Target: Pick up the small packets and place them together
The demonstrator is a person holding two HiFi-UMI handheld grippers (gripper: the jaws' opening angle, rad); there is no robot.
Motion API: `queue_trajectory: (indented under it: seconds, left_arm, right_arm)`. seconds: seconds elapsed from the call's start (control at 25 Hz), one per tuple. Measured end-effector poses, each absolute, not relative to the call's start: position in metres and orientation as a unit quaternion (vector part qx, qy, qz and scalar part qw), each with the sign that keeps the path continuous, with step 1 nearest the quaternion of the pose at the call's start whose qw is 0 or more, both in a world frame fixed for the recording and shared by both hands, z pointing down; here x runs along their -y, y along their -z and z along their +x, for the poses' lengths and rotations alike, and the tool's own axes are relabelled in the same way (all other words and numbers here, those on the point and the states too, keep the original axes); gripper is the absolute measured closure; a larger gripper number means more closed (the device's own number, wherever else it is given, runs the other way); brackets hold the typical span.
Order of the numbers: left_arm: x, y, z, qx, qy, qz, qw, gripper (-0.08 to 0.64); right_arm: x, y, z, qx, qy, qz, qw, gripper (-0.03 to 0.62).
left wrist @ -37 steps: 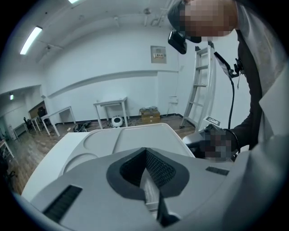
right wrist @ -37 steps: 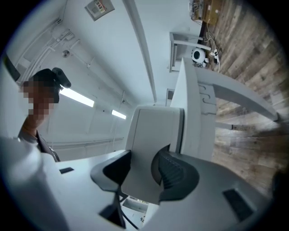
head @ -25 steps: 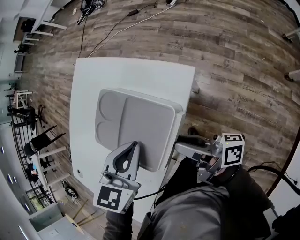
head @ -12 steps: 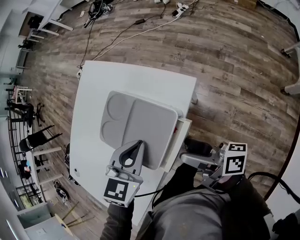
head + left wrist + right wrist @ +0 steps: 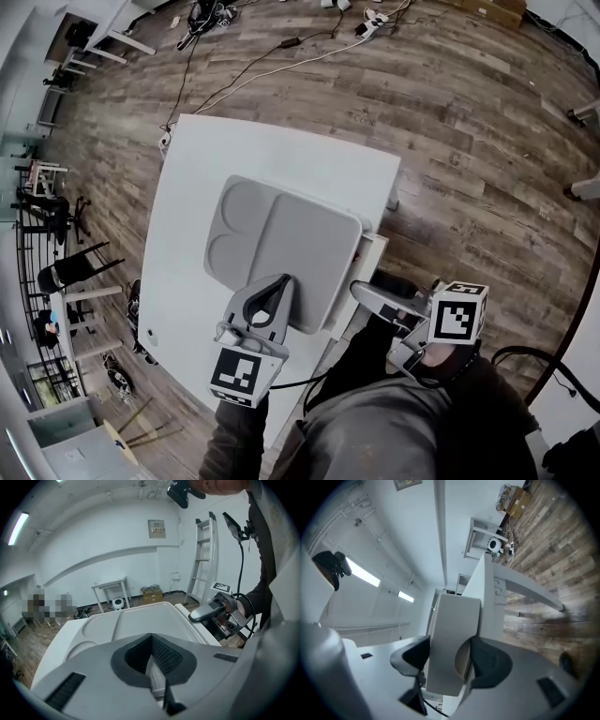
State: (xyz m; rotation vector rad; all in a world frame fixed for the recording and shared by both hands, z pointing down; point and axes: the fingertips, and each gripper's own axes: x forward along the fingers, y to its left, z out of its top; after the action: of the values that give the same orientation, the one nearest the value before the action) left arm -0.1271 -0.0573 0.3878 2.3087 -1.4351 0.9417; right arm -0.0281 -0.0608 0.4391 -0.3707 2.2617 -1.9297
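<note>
I see no small packets in any view. A grey compartment tray [image 5: 300,253] lies empty on the white table [image 5: 187,234]. My left gripper [image 5: 279,281] hovers over the tray's near edge, its jaws closed tip to tip with nothing in them; it looks out across the tray [image 5: 140,625]. My right gripper [image 5: 358,289] reaches in level from the right at the table's side edge. Its jaws have just swung wide and closed back a little. Between them, in the right gripper view [image 5: 450,660], stands the tray's pale slab [image 5: 452,634]; the pads do not visibly press on it.
Wooden floor surrounds the table, with cables [image 5: 272,47] at the far side and chairs [image 5: 70,277] to the left. A ladder [image 5: 204,555] and a small white side table [image 5: 111,585] stand by the far wall. My own dark-clothed body fills the bottom of the head view.
My right gripper has edged left toward the table's side and turned, and its jaws now stand wider. The left gripper has stayed over the tray's near edge.
</note>
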Motion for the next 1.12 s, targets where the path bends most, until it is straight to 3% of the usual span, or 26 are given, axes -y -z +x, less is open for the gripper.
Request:
queue_trajectory:
  seconds: [0.24, 1.12]
  left_arm:
    - [0.056, -0.391, -0.130, 0.493, -0.328, 0.794, 0.134, 0.569]
    - [0.060, -0.392, -0.126, 0.495, -0.341, 0.789, 0.127, 0.569]
  right_arm:
    - [0.058, -0.440, -0.019, -0.739, 0.656, -0.125, 0.085, 0.347]
    - [0.035, -0.439, 0.039, -0.728, 0.662, -0.147, 0.100, 0.360]
